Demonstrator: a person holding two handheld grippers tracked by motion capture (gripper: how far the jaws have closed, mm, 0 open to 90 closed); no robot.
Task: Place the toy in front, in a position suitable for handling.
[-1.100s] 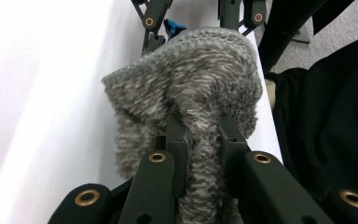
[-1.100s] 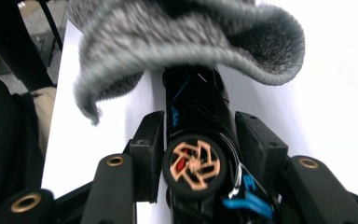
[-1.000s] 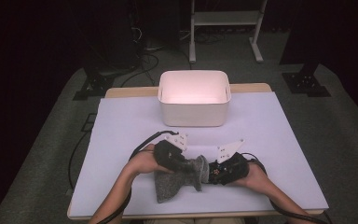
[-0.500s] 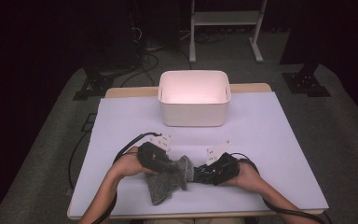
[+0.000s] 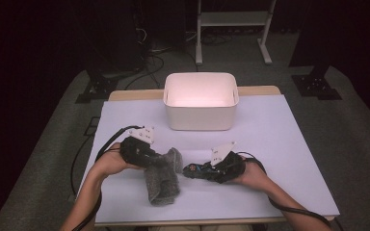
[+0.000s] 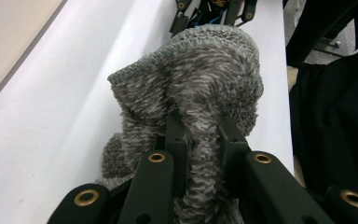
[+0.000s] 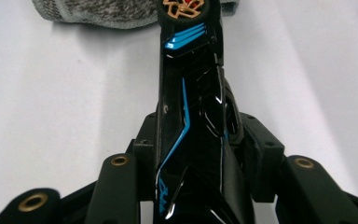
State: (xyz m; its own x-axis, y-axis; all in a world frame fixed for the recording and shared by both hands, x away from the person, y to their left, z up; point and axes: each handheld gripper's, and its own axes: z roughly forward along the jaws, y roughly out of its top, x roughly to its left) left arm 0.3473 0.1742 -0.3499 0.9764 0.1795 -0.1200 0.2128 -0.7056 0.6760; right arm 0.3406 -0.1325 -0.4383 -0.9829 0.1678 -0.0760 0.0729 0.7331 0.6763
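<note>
We pinch a soft, floppy grey knitted sock (image 6: 191, 88) in our left gripper (image 6: 200, 135); our right gripper (image 7: 191, 140) clamps a rigid, slick black-and-blue toy car (image 7: 191, 93) mid-body.

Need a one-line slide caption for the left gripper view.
Left gripper shut on a fuzzy grey sock above the white tabletop, with a black-and-blue toy car just beyond the sock.

Bright overhead light on the table (image 5: 279, 144), dark surroundings, bin (image 5: 200, 98) glowing pink, soft focus.
</note>
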